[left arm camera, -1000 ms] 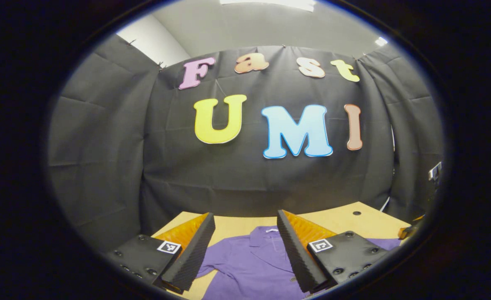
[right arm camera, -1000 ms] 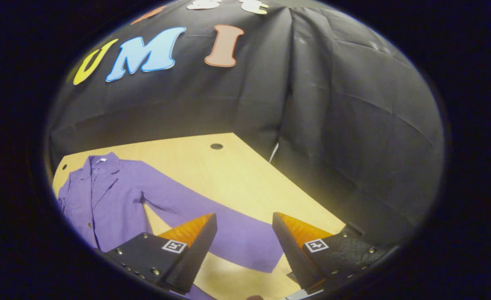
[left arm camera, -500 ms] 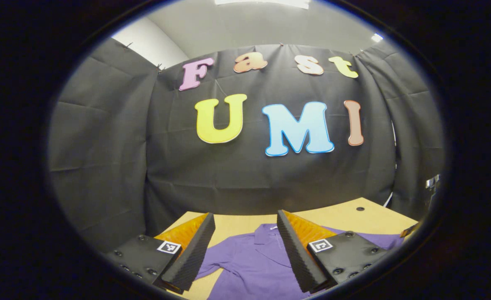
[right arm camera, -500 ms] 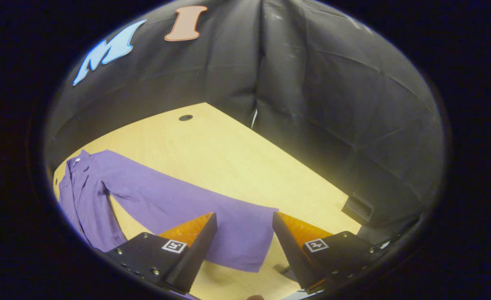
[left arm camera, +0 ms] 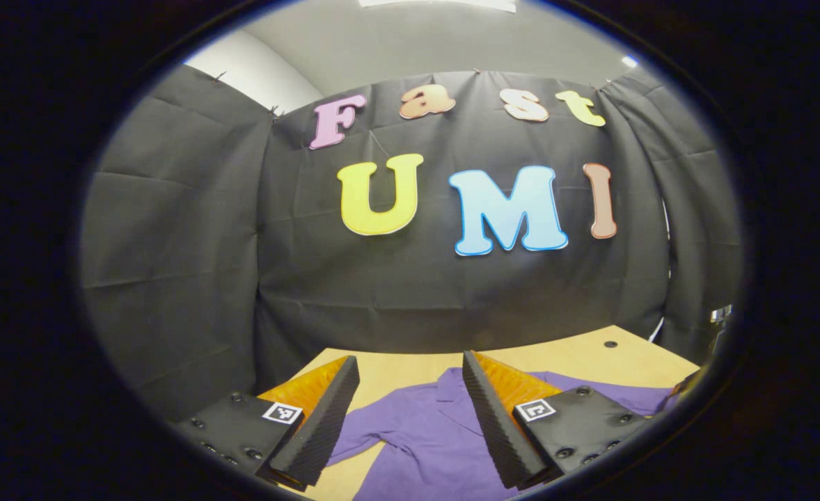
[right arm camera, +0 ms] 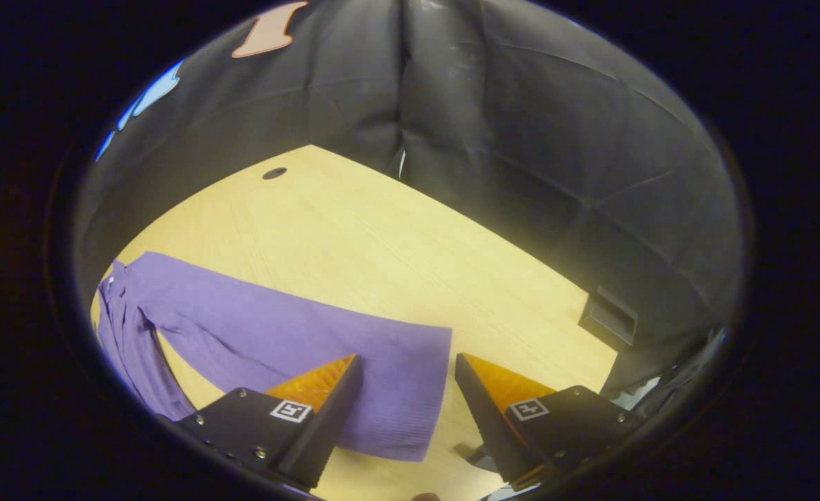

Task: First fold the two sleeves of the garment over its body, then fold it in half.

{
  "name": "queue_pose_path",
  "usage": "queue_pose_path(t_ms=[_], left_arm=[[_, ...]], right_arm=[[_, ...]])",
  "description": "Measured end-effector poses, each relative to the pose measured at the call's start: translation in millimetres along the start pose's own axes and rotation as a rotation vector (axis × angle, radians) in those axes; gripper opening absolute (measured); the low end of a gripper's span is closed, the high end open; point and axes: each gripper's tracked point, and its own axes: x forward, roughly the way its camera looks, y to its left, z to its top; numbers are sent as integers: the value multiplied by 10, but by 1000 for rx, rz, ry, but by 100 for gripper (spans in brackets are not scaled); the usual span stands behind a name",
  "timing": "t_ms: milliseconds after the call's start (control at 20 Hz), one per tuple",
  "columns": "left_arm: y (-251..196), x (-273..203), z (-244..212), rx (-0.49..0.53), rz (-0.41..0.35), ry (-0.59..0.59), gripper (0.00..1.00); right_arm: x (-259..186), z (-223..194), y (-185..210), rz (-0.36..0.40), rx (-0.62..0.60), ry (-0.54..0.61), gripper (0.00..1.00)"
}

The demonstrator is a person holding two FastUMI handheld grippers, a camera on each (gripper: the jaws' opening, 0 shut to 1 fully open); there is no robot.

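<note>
Purple shirt (left arm camera: 417, 438) lies flat on the wooden table (right arm camera: 382, 236), one long sleeve (right arm camera: 298, 341) stretched out. Right gripper (right arm camera: 406, 417) hangs above the cuff, jaws apart, empty. Left gripper (left arm camera: 410, 424) is above the collar, jaws apart.

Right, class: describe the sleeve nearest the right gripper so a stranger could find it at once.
Start at the table. A purple shirt lies flat on it, and one long sleeve stretches from the body toward the right gripper. Its straight cuff end lies between the open fingers.
</note>
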Motion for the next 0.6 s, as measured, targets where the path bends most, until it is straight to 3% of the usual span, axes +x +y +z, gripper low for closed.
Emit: queue_pose_path(t_ms=[350,500,550,600], left_arm=[[177,80,88,-3,0,-12,94],[305,125,63,-15,8,-17,94],[339,131,48,-22,13,-16,94],[359,128,43,-29,14,-17,94]], right_arm=[[13,-79,24,37,54,58,92],[45,-73,62,39,54,50,75],[43,-63,85,33,58,54,65],[35,-68,66,33,53,58,63]])
